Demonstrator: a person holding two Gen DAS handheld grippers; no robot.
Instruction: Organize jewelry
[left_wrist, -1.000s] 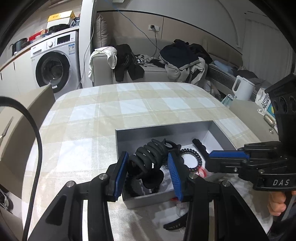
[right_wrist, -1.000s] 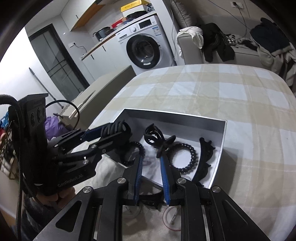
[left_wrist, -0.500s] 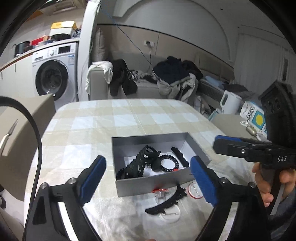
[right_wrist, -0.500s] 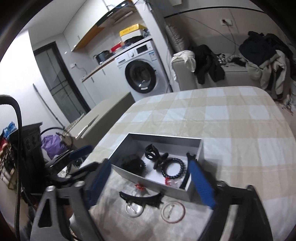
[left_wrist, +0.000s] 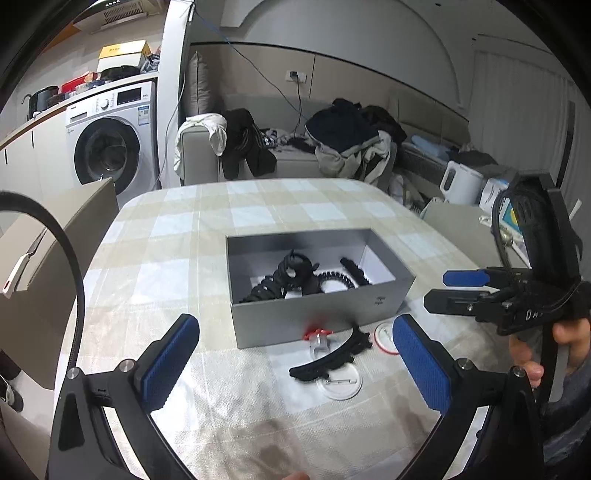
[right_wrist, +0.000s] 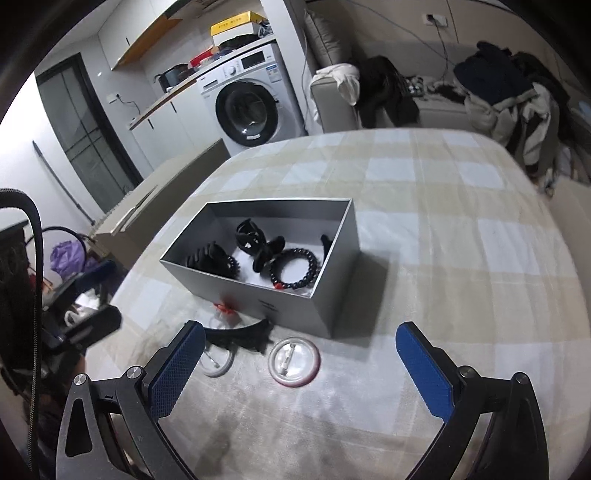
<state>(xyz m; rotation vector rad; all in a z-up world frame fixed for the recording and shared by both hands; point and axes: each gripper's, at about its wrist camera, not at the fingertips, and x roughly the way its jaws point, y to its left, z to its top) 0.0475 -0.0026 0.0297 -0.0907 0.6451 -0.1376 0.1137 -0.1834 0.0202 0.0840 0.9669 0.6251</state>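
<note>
Two grippers are hanging above a table (right_wrist: 461, 236) draped in a checked cloth, both with jaws that have just been opening and are now standing wide with nothing between them: the left gripper (left_wrist: 295, 363) and the right gripper (right_wrist: 301, 365). Sitting mid-table is a grey box (right_wrist: 332, 295) holding a black claw clip (right_wrist: 255, 240), a ridged black clip (right_wrist: 208, 260) and a dark bead bracelet (right_wrist: 295, 267). Lying just in front of the box are a curved black hair clip (left_wrist: 332, 362), two round badges (right_wrist: 294, 362) and what may be a small red-tipped clear trinket (left_wrist: 318, 336).
</note>
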